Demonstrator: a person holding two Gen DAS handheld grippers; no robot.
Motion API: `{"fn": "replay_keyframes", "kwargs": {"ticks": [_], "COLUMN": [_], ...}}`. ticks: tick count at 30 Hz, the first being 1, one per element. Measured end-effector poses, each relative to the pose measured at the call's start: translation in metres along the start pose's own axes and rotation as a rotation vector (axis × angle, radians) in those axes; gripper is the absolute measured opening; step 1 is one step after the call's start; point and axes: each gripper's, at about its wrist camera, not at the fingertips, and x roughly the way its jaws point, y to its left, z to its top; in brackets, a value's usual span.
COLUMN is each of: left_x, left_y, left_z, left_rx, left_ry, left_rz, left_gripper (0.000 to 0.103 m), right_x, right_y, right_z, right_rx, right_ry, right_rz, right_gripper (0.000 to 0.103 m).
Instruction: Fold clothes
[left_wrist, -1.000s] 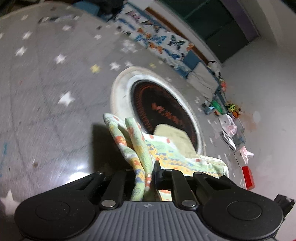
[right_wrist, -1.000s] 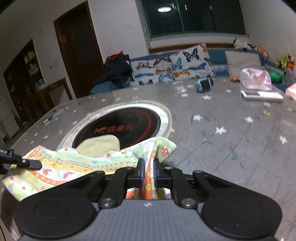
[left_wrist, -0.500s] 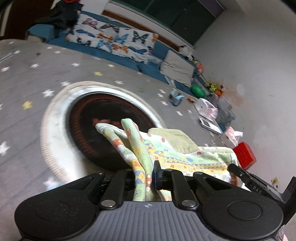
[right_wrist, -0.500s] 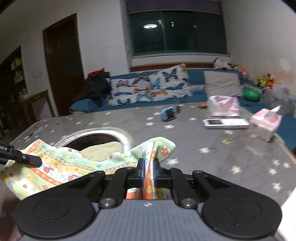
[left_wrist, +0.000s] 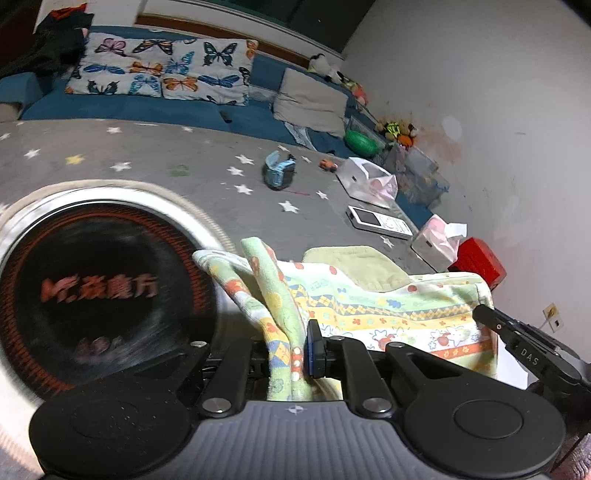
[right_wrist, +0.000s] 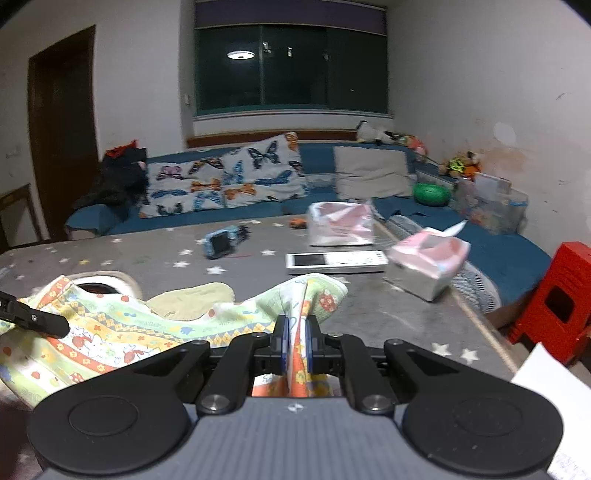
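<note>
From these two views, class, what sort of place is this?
Probably a home living room: a blue sofa with butterfly cushions, a dark window, and a star-patterned table.

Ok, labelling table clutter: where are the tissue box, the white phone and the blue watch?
tissue box (right_wrist: 424, 264), right wrist view, its side.
white phone (right_wrist: 336, 260), right wrist view, its face.
blue watch (left_wrist: 279, 173), left wrist view, its body.

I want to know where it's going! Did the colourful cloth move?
Yes. The colourful cloth moved right, off the round cooktop toward the tissue box.
</note>
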Motion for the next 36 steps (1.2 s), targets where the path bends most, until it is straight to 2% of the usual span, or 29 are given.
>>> {"fn": "replay_keyframes", "kwargs": {"ticks": [6, 13, 28, 32, 34, 36], "left_x": [0.032, 0.061, 0.072, 0.069, 0.066, 0.062], "left_y": [-0.024, -0.03, -0.015, -0.011, -0.011, -0.011], "left_z": [0.007, 0.003, -0.006, -0.004, -0.001, 0.001], "left_rx": [0.058, 0.074, 0.09, 0.083, 0.082, 0.087], "left_ry": [0.021, 0.078, 0.129, 0.13, 0.126, 0.112], "left_rz": [-0.001, 0.006, 0.037, 0.054, 0.066, 0.091], "left_gripper": [0.011, 0.011, 0.012, 0.02, 0.02, 0.04], "right_x": [0.014, 0.034, 0.064, 0.059, 0.056, 0.052], "right_y": [-0.025, -0.044, -0.053, -0.054, -0.055, -0.056], "right_z": [-0.002, -0.014, -0.043, -0.038, -0.035, -0.032], "right_rx": [0.025, 0.042, 0.033, 0.036, 0.039, 0.043], "right_ry": [0.015, 0.072, 0.184, 0.171, 0.161, 0.15], "right_rz": [-0.051, -0.083, -0.089, -0.094, -0.097, -0.101], "right_gripper": [0.008, 0.008, 0.011, 0.015, 0.016, 0.016]}}
